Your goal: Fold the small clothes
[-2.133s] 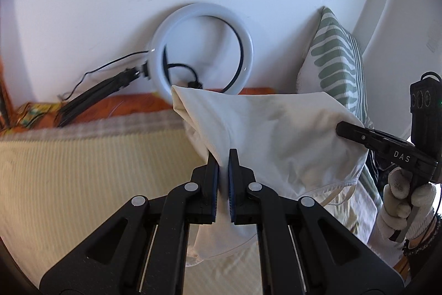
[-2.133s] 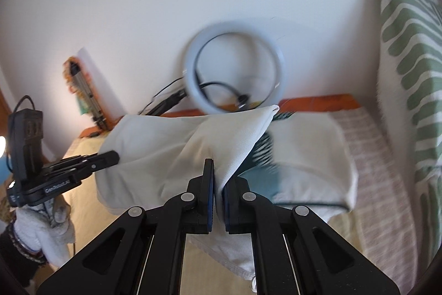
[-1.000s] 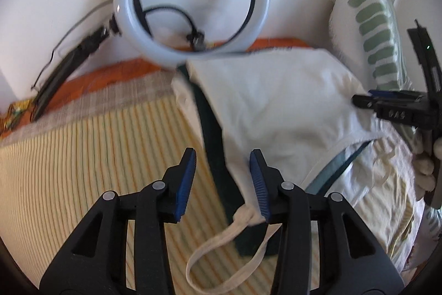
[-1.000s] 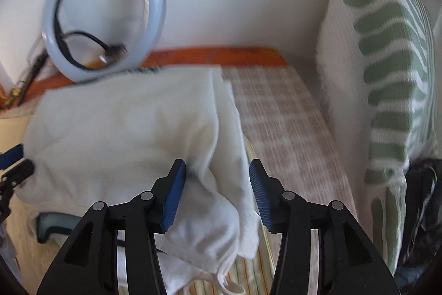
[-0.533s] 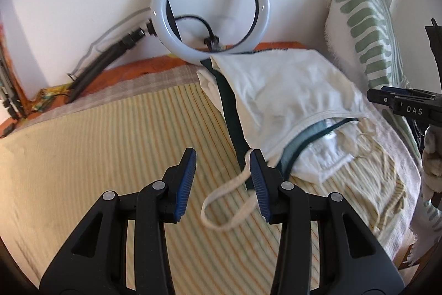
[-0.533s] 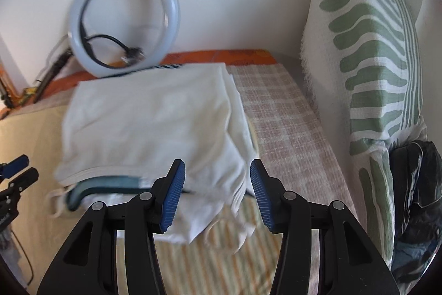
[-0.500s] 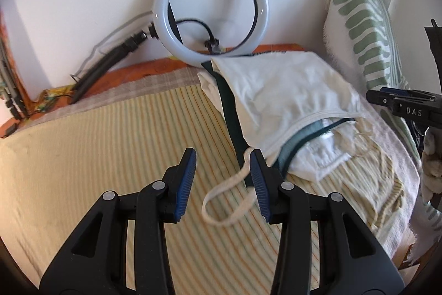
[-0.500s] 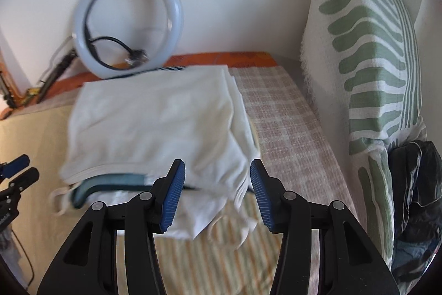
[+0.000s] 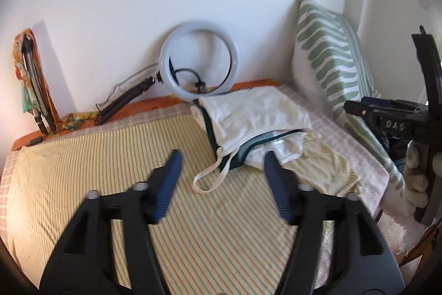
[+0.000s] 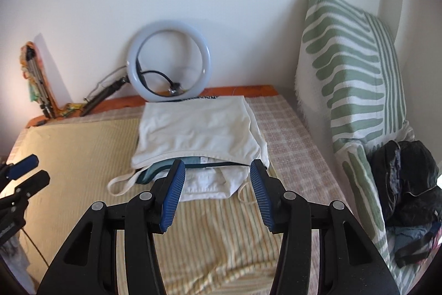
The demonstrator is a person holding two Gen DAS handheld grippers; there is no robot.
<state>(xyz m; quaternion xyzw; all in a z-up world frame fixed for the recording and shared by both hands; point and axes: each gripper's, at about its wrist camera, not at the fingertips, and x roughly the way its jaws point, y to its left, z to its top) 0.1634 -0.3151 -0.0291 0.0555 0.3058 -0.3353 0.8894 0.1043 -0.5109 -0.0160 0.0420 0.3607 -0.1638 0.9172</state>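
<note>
A stack of folded small clothes lies on the striped bed cover (image 9: 83,170) near the back wall. Its top piece is a folded cream garment (image 9: 254,115), also in the right wrist view (image 10: 199,129). Under it show a teal-edged piece (image 10: 171,163) and a white piece (image 10: 212,184), with a loose cream strap (image 9: 210,179) trailing forward. My left gripper (image 9: 222,156) is open and empty, held back in front of the stack. My right gripper (image 10: 215,166) is open and empty, just short of the stack's front edge.
A ring light (image 9: 200,71) on a folded stand leans against the wall behind the stack. A green-and-white striped pillow (image 10: 356,79) stands at the right. Dark clothes (image 10: 406,184) are piled by the pillow's base. A folded tripod (image 9: 36,101) leans at the far left.
Both grippers let go of the cream garment, which now lies folded on the stack. Both have opened wider and pulled back towards the near side of the bed.
</note>
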